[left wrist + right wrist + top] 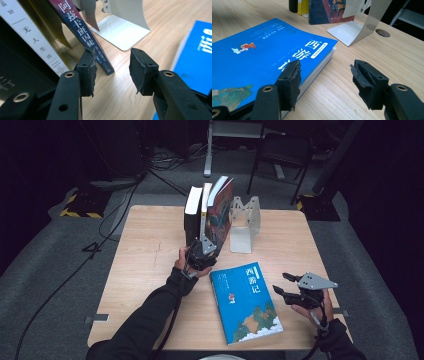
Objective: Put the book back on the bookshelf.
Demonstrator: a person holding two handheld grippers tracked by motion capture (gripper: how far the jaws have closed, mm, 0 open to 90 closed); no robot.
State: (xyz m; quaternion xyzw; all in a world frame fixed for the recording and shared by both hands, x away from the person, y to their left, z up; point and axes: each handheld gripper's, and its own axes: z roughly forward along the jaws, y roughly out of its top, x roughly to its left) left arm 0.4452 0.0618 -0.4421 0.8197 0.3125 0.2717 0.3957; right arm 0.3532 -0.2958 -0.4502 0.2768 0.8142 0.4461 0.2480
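Left hand-held gripper (204, 251) sits at the foot of the row of upright books, jaws apart and clamped on nothing, one pad just touching the spine of the leaning dark-blue paperback (86, 35), likely steadying it toward the white metal bookend (243, 222). Right hand-held gripper (286, 285) hovers with jaws apart beside the flat blue paperback (246, 301) on the wooden tabletop (150, 245), apparently next for shelving.
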